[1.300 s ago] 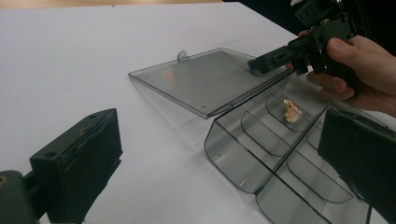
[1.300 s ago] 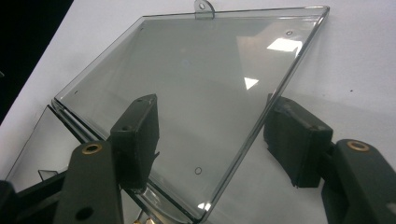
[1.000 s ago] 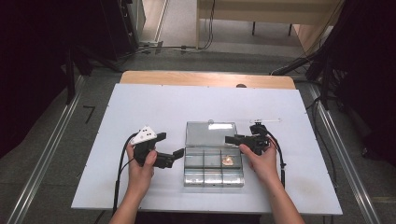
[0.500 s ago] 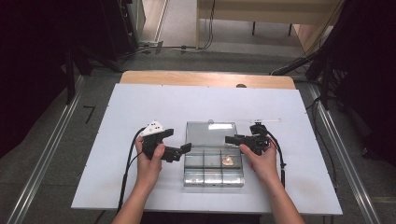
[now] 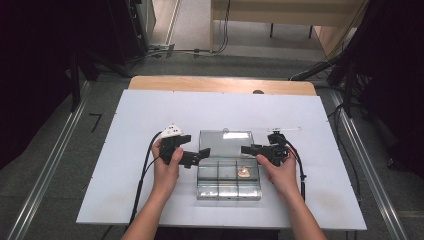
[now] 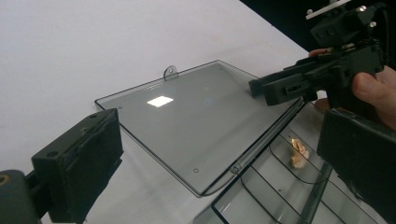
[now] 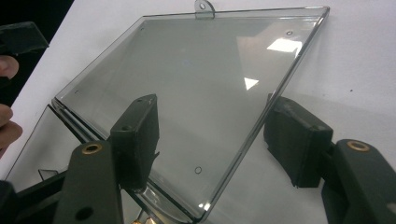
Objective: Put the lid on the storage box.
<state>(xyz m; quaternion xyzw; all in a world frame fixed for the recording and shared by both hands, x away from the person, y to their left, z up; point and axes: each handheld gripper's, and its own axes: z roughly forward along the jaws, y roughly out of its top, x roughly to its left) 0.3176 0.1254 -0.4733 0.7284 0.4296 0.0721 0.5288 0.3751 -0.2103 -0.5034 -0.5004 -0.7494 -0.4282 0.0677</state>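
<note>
While the white table (image 5: 125, 165) and the clear compartment box (image 5: 228, 194) at its middle sit just as they did a sec ago, w/ the box's hinged lid (image 5: 225, 142) thrown fully back and lying flat on the table behind the tray, the one real change is on the person's left: the left gripper (image 5: 201, 156) has slid in from well left of the box and its tips now sit right at the box's left edge, about level w/ the hinge line. Its jaws stand wide, nothing btwn them; in the left gripper view they frame the lid (image 6: 187, 126) from a low angle. The right gripper (image 5: 246, 149) hasn't budged: it sits at the opposite side, near the lid's right corner by the hinge, jaws approx half spread. In the right gripper view one jaw is over the lid pane (image 7: 196, 88) and the other outside its edge, so the rim is btwn them but the pads aren't pressing on it, i.e. no grip yet. Smallest thing: a pale pinkish bit (image 5: 243, 172) lies in the back-right compartment, untouched. My read: both tools are now bracketing the lid, so the likely job is swinging it shut over the tray, and the left's arrival means that lift can prob start once a jaw pair actually closes on the rim
</note>
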